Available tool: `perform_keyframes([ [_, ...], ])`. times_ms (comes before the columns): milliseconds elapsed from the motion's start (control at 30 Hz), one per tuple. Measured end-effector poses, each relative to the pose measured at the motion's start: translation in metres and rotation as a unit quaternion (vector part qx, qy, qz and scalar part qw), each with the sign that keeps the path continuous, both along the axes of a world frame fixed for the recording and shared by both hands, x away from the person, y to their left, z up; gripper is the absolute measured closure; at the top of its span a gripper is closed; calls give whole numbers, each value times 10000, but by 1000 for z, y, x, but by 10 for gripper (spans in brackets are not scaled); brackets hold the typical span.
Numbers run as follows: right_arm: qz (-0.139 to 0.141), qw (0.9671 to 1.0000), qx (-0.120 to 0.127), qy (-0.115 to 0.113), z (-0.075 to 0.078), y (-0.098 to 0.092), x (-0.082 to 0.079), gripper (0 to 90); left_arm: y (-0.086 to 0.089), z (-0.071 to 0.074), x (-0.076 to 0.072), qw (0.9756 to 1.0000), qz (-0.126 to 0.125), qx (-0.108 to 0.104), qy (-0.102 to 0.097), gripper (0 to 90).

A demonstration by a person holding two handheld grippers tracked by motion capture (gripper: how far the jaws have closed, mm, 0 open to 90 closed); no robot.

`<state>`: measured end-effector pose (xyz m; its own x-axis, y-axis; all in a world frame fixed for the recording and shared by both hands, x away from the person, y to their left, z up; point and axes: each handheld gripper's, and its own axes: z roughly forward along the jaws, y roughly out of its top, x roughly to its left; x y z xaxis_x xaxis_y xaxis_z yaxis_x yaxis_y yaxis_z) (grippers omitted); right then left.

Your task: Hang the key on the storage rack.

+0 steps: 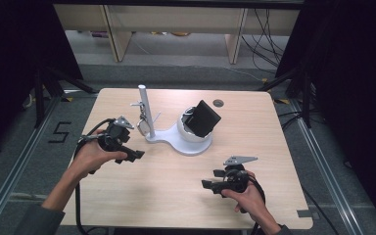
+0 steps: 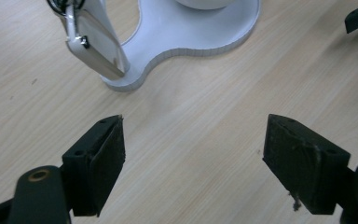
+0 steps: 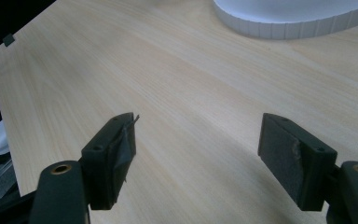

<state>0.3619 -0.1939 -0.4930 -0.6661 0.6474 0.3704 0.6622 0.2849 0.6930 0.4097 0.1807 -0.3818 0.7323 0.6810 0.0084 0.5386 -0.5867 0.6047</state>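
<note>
White stand [image 1: 178, 139], black box [image 1: 203, 118] (pale wood-grain table [image 1: 166, 191]) — plain

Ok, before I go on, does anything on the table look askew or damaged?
The black box sits tilted in the white bowl of the stand, one corner jutting over the rim. The pad on the right gripper looks frayed at its edge. Nothing is spilled.

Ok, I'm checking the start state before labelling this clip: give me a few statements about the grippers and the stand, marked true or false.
1. Both grippers are open and hold nothing. True: left gripper, right gripper.
2. A black box sits tilted in the bowl of the white stand. True.
3. The left gripper grips the post. False: it is apart from the stand, over bare table.
4. A metal tag lies flat on the table. False: it hangs by the post.
</note>
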Motion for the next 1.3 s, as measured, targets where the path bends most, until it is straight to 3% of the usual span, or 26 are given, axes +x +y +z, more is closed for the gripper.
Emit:
perform_keyframes([
  [67, -6, 10000, -11, -15, 0, 0, 0, 276, -2, -5, -4, 10000, -44, -34, 37, 201],
  [100, -48, 9998, -133, -125, 0, -1, 1, 270, -3, -6, -6, 10000, -68, -21, 43, 195],
  [267, -64, 9997, -182, -122, -1, -1, 2, 252, -8, -17, -15, 9998, -133, -141, 14, 181],
  [300, -142, 9998, -136, 20, 0, 0, 0, 251, -9, -19, -18, 9998, -146, -157, 25, 179],
  [333, -84, 9998, -148, -76, -1, 0, 2, 249, -9, -21, -20, 9997, -163, -177, 10, 177],
  [400, -47, 10000, -59, -12, -2, 0, 2, 244, -9, -25, -23, 9996, -173, -243, -3, 172],
  [500, -85, 9998, -154, -28, -1, 1, 1, 241, -9, -32, -29, 9992, -143, -367, -43, 171],
  [567, -60, 9998, -171, -51, -1, 1, 2, 245, -8, -36, -34, 9987, -122, -477, -146, 171],
  [600, -35, 9999, -105, 27, -1, 2, 1, 246, -7, -38, -35, 9985, -116, -513, -159, 171],
  [667, -66, 9998, -177, -34, -1, 0, 1, 245, -6, -41, -39, 9984, -113, -540, -148, 171],
  [700, -40, 9999, -91, 19, -1, 0, 1, 245, -6, -42, -40, 9980, -75, -594, -198, 171],
  [767, -51, 9998, -149, -107, -1, -3, 1, 246, -4, -45, -43, 9975, -78, -650, -263, 171],
  [867, -106, 9998, -114, -96, -1, -6, -2, 248, -2, -51, -48, 9966, -28, -743, -347, 171],
  [1100, -170, 9997, -179, -39, 0, -6, -6, 252, -1, -71, -60, 9968, 13, -710, -373, 172],
  [1133, -193, 9995, -209, -134, -1, -6, -5, 253, -2, -74, -61, 9969, -17, -699, -365, 173],
  [1233, -90, 9997, -175, -118, -1, -5, -5, 254, -5, -84, -68, 9970, -19, -634, -442, 175],
  [1300, -162, 9997, -176, 30, 1, -2, -8, 254, -7, -91, -72, 9973, -47, -607, -418, 176],
])
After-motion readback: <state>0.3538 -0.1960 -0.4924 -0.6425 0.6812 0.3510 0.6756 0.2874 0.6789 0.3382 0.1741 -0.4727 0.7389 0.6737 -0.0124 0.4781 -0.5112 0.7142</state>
